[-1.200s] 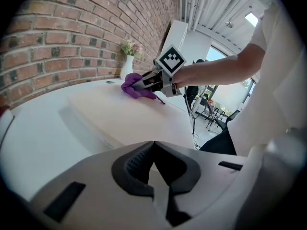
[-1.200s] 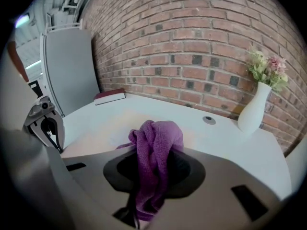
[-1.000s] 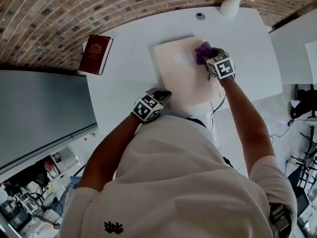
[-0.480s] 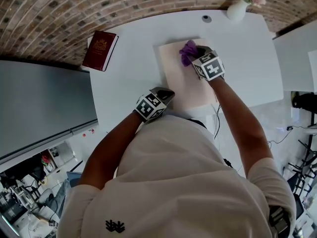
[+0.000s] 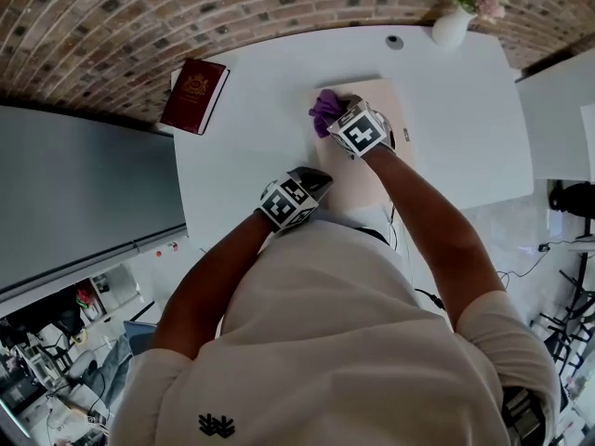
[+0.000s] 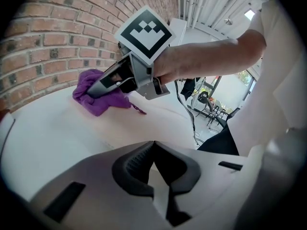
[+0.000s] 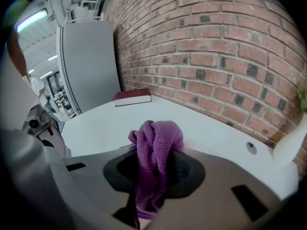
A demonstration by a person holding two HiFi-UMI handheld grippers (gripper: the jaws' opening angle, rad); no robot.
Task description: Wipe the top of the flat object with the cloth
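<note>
A flat beige board (image 5: 395,110) lies on the white table (image 5: 251,128). My right gripper (image 5: 337,117) is shut on a purple cloth (image 5: 324,108) (image 7: 153,157) and holds it down at the board's far left edge. From the left gripper view the cloth (image 6: 96,92) bunches under the right gripper's fingers (image 6: 108,80) on the board (image 6: 158,123). My left gripper (image 5: 313,182) (image 6: 152,174) hovers at the table's near edge by the board's near left corner, its jaws closed with nothing between them.
A dark red book (image 5: 193,95) (image 7: 133,97) lies at the table's far left. A white vase with flowers (image 5: 454,24) stands at the far right, beside a small round grommet (image 5: 395,41). A brick wall (image 5: 139,7) runs behind the table; a grey cabinet (image 5: 74,203) is on the left.
My right gripper has dragged the cloth leftward across the board, from its far right part to its far left edge. The left gripper has barely moved.
</note>
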